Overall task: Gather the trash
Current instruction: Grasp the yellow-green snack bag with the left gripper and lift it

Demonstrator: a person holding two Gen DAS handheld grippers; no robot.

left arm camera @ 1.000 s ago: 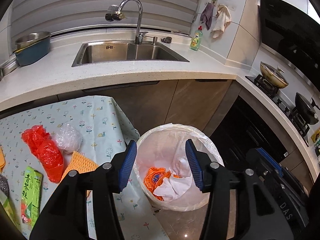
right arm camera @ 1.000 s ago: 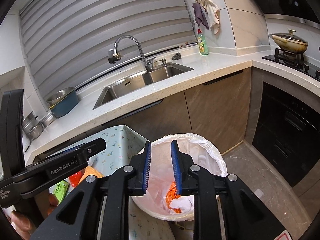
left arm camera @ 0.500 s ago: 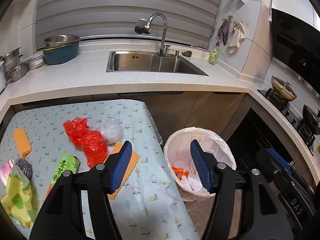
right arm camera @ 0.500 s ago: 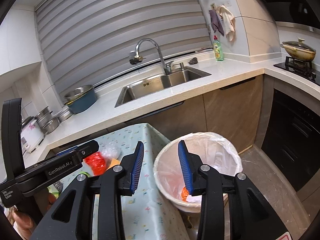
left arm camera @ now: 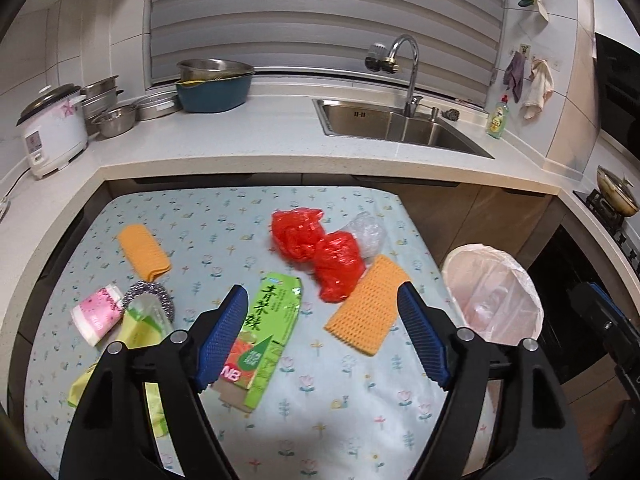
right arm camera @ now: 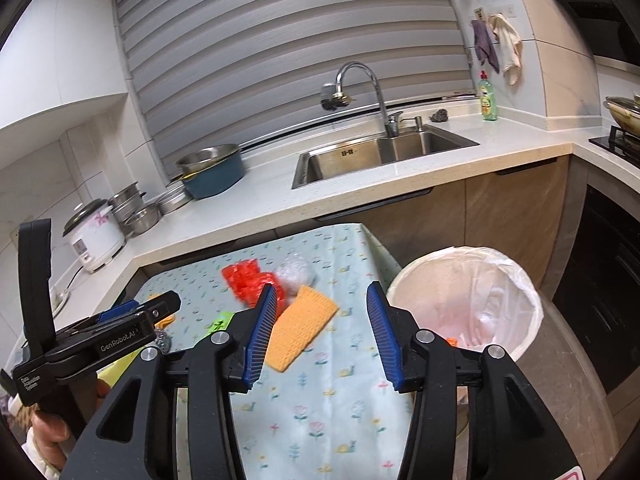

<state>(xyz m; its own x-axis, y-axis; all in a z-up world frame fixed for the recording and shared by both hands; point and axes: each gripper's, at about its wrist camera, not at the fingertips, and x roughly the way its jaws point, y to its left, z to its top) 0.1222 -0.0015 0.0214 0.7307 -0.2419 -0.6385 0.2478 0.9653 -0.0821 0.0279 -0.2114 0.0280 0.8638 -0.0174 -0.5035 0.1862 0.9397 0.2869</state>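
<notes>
My left gripper (left arm camera: 322,304) is open and empty above the floral table (left arm camera: 192,240). Below it lie a green tea carton (left arm camera: 264,332), an orange cloth (left arm camera: 366,306), red plastic bags (left arm camera: 320,248) and a clear plastic wad (left arm camera: 368,232). A second orange cloth (left arm camera: 144,252), a steel scourer (left arm camera: 150,300), a pink cup (left arm camera: 98,314) and a yellow-green wrapper (left arm camera: 140,332) lie at the left. My right gripper (right arm camera: 322,304) is open and empty over the orange cloth (right arm camera: 304,328), left of the lined trash bin (right arm camera: 472,304). The bin also shows in the left wrist view (left arm camera: 492,296).
A white counter (left arm camera: 260,148) wraps the table's far and left sides, with a sink (left arm camera: 396,128), a blue basin (left arm camera: 214,88), steel bowls and a rice cooker (left arm camera: 52,128). A stove with a pan (left arm camera: 616,196) is at the right. The left gripper's body (right arm camera: 92,340) shows at the right view's left.
Both grippers swung left from over the bin to over the table. The right gripper's jaws opened wide. More of the table's litter has come into view.
</notes>
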